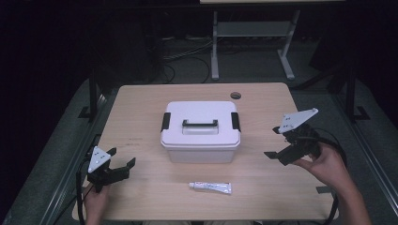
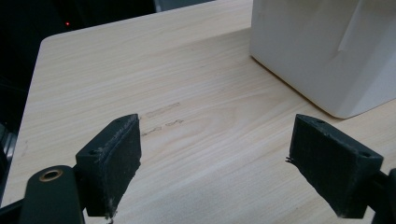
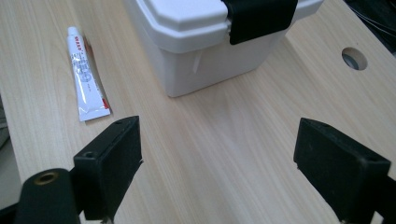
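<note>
A white lidded storage box with a black handle and black side latches sits closed at the table's middle. A small white tube lies flat in front of it, near the table's front edge. My left gripper hovers open over the front left of the table, with a corner of the box ahead to its right. My right gripper is held open to the right of the box, facing the latch and the tube. Nothing is between either pair of jaws.
The light wooden table has a round cable hole at the back right. Faint pencil marks lie on the wood left of the box. Behind the table stand a metal desk frame and cables on a dark floor.
</note>
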`<state>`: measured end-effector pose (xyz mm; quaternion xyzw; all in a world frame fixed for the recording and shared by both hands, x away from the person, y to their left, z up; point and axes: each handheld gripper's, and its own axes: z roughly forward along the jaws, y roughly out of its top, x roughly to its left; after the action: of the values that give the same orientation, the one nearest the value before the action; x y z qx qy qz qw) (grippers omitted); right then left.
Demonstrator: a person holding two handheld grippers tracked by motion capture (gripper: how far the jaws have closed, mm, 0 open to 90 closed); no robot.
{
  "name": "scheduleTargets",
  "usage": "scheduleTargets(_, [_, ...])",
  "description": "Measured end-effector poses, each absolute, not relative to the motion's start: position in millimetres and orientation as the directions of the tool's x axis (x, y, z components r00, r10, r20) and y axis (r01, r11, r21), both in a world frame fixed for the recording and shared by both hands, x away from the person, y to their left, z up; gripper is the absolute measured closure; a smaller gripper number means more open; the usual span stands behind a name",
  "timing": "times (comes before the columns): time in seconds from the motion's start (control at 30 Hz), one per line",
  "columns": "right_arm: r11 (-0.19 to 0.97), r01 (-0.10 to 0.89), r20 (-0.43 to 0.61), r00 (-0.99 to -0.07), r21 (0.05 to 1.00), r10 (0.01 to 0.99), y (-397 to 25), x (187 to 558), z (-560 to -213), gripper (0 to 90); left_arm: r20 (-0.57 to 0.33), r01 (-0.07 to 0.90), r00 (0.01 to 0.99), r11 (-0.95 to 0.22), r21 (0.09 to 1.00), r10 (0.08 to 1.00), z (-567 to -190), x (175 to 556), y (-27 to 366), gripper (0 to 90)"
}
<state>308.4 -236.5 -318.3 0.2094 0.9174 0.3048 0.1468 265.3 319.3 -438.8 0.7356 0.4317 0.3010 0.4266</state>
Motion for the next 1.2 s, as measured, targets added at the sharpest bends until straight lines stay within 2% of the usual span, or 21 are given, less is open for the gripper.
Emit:
scheduleTargets(0.4, [0.769,0.247,-0.139,-0.907,0.589,0.398,-214,325,-293,15.0,0.074,0.375,0.45,-0.264,0.888,0.89,-439,270,317,16.1])
scheduleTargets(0.5, [0.786,0.234,-0.144,-0.915,0.572,0.378,-205,331,-288,15.1,0.099,0.372,0.45,-0.287,0.883,0.888,-438,271,317,16.1])
scheduleTargets(0.9, [0.809,0.183,-0.151,-0.937,0.558,0.316,-175,349,-272,15.7,0.085,0.373,0.442,-0.269,0.888,0.893,-438,270,321,16.1])
scheduleTargets(1.0, [0.822,0.166,-0.142,-0.948,0.545,0.286,-164,355,-270,20.0,0.091,0.375,0.443,-0.277,0.885,0.892,-438,270,321,16.1])
scheduleTargets(1.2, [0.834,0.147,-0.14,-0.956,0.532,0.258,-151,362,-267,20.4,0.088,0.373,0.441,-0.272,0.887,0.893,-438,270,321,16.0])
